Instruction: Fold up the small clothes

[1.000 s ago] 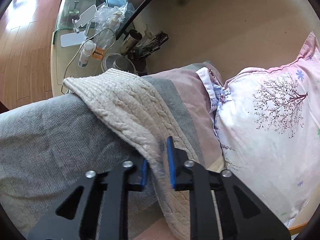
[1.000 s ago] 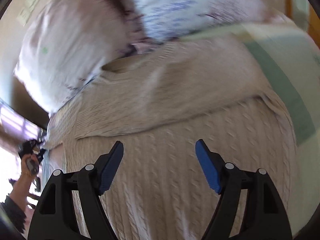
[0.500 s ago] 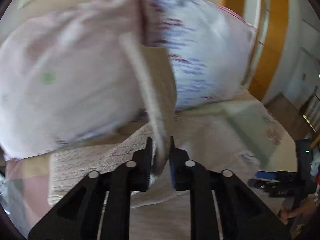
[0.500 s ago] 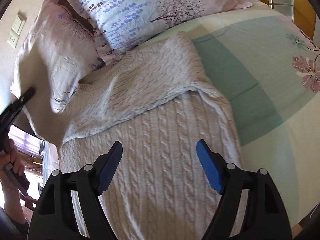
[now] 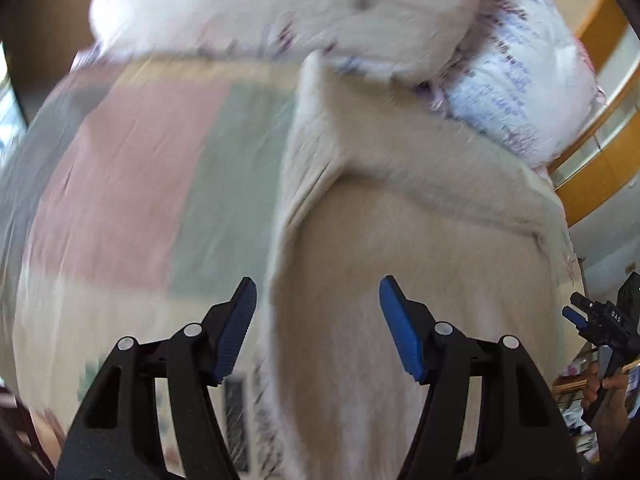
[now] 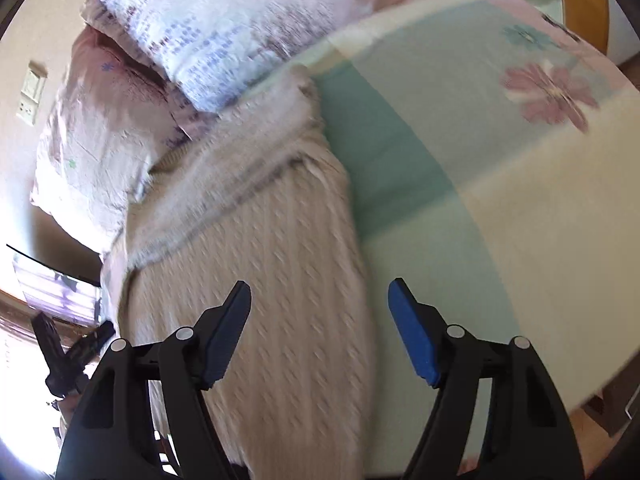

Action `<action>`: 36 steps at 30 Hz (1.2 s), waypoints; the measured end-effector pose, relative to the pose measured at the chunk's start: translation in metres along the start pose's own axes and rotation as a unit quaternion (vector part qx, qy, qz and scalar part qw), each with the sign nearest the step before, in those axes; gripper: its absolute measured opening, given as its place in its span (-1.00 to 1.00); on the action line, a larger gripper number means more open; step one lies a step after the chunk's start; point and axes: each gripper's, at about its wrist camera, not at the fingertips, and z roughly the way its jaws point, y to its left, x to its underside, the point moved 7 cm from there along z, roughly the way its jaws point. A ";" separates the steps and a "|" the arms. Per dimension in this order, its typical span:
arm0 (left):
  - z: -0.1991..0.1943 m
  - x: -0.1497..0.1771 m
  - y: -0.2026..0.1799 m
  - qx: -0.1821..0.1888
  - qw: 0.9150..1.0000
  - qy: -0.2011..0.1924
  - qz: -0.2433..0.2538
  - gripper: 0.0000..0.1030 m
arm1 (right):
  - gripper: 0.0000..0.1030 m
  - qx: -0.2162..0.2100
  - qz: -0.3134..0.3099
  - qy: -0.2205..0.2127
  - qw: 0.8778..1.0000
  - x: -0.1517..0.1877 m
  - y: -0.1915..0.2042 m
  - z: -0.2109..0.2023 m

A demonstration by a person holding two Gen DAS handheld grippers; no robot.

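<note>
A cream cable-knit sweater [image 6: 280, 264] lies flat on the bed, with a sleeve folded across its upper part. It also shows in the left wrist view [image 5: 420, 248], blurred by motion. My left gripper [image 5: 318, 320] is open and empty, held above the sweater's left edge. My right gripper [image 6: 320, 320] is open and empty, above the sweater's right edge. Each gripper shows at the edge of the other's view: the right one [image 5: 600, 324] and the left one [image 6: 68, 352].
The bed sheet [image 6: 500, 184] has pastel green, cream and pink blocks with flowers. Two floral pillows [image 6: 224, 20] lie at the head of the bed, against the sweater's top. A wooden frame [image 5: 600, 152] stands beyond the bed's right side.
My left gripper carried the sleeve over onto the sweater, let it go and opened wide. My right gripper stayed open and shifted right toward the sweater's edge.
</note>
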 end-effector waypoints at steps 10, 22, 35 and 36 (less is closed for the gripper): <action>-0.015 0.102 -0.007 0.115 0.989 0.058 -0.077 -0.58 | -0.48 -0.119 0.068 0.133 0.982 0.106 -0.013 -0.003; -0.045 -0.023 -0.014 0.172 0.982 -0.056 -0.062 -0.88 | -0.89 -0.286 0.071 0.013 0.956 -0.007 0.064 -0.016; 0.060 -0.211 -0.031 0.055 0.996 -0.065 0.008 0.34 | 0.25 -0.199 0.162 -0.059 0.965 -0.193 0.083 0.090; 0.065 -0.204 -0.027 0.068 0.996 -0.054 0.012 0.34 | 0.26 -0.171 0.129 -0.059 0.975 -0.181 0.081 0.086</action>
